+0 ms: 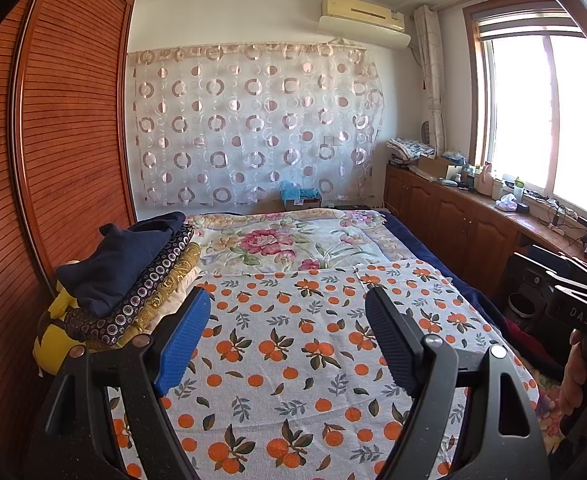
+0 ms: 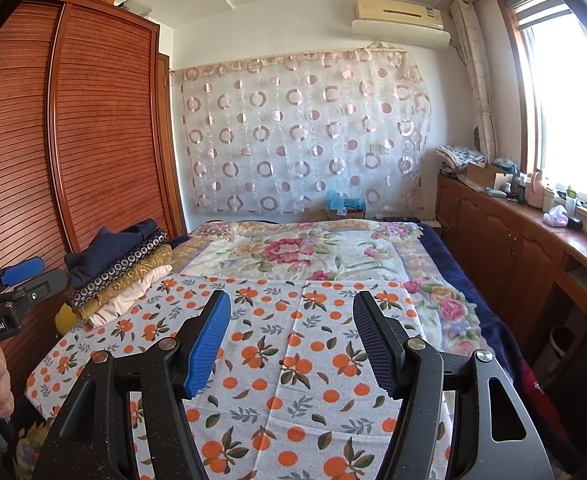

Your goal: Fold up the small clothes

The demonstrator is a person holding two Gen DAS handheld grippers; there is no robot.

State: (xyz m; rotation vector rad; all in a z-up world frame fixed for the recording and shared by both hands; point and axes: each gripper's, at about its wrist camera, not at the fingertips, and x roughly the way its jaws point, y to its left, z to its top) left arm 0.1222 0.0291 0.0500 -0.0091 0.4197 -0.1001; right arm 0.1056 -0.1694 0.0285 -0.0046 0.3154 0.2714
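Observation:
A white cloth printed with oranges [image 1: 293,364] [image 2: 293,360] lies spread flat on the near part of the bed. My left gripper [image 1: 287,320] hovers over it, open, with nothing between the blue pad [image 1: 183,336] and the black pad [image 1: 389,344]. Beside it my right gripper [image 2: 291,336] is open over the same cloth and holds nothing. A stack of folded clothes [image 1: 133,276] [image 2: 121,276] sits at the bed's left edge, a navy piece on top. Each wrist view catches the other gripper's body [image 1: 577,312] [image 2: 9,300] and the hand holding it.
A slatted wooden wardrobe [image 1: 61,128] runs along the left of the bed. Wooden cabinets [image 2: 505,240] with clutter on top line the right wall under the window. A floral bedspread [image 2: 293,252] covers the far half of the bed. A bin [image 2: 557,344] stands on the floor at right.

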